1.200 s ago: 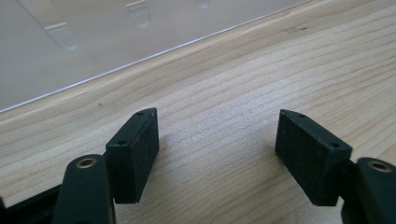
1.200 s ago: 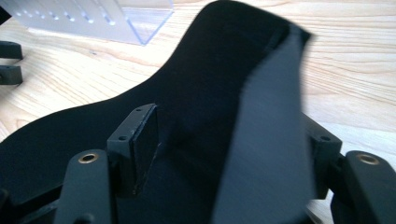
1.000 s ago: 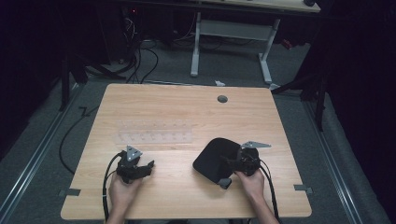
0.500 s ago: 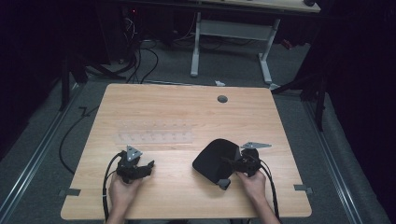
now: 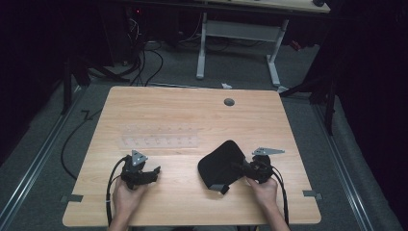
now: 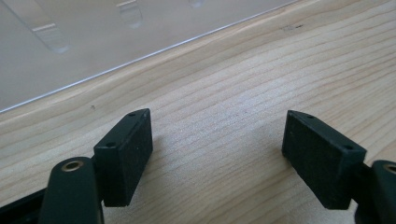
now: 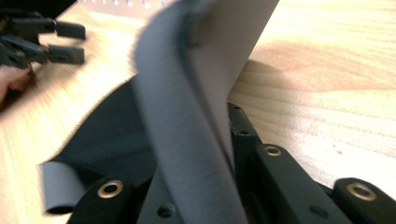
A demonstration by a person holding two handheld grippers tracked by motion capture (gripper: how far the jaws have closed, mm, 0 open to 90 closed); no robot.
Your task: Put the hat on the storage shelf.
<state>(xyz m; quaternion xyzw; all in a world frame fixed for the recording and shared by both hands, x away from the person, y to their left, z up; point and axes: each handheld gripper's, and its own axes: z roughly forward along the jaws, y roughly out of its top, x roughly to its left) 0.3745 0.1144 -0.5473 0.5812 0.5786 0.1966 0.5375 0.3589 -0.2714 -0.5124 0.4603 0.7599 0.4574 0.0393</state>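
Note:
A black fabric piece (image 5: 219,163) lies on the wooden table (image 5: 192,110), right of centre near the front. My right gripper (image 5: 239,168) is shut on its right edge and holds that edge lifted off the wood. In the right gripper view the grey-black fabric (image 7: 187,93) rises folded between the jaws of my right gripper (image 7: 203,154), and a rolled tab (image 7: 58,189) lies at lower left. My left gripper (image 5: 154,172) rests at front left, open with bare wood between its fingers. The left gripper view shows my left gripper (image 6: 215,149) with its jaws wide apart.
A clear acrylic rack (image 5: 161,137) lies flat mid-table, just beyond the left gripper; its edge (image 6: 70,51) is close ahead in the left gripper view. A round cable grommet (image 5: 229,102) sits at the back. Desk legs and cables stand beyond the table.
The right gripper has shifted slightly left with the fabric's edge, bunching the piece a little. The left gripper has stayed in place.

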